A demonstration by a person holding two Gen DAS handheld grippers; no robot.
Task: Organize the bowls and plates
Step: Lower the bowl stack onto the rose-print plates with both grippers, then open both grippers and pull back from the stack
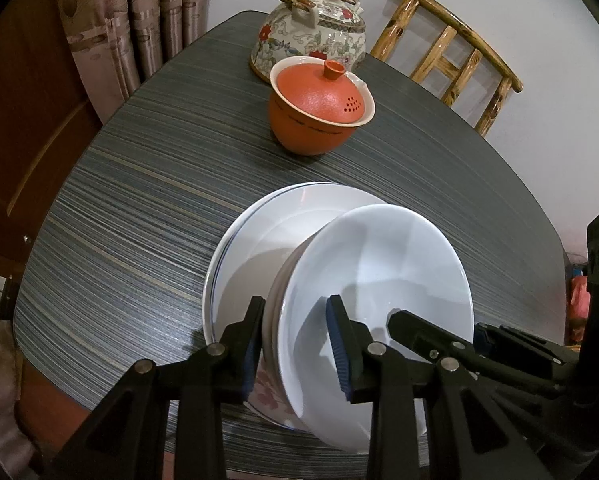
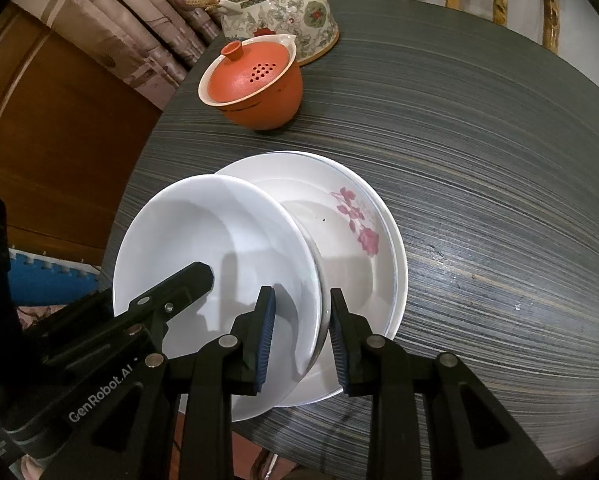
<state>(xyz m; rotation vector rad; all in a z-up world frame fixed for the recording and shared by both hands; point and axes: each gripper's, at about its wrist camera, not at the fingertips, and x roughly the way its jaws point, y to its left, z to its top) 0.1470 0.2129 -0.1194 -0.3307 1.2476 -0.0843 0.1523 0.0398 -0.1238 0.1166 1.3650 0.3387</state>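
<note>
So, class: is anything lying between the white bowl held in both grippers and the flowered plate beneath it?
Nothing visible. The white bowl sits tilted directly over the flowered plate, whose visible inside is bare; the orange lidded cup stands farther back.

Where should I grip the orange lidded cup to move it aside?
Grip the orange lidded cup by its rounded body below the flared white rim, coming from the near side with jaws level. The lid sits loose-looking and slightly askew, so its knob probably would lift only the lid.
</note>
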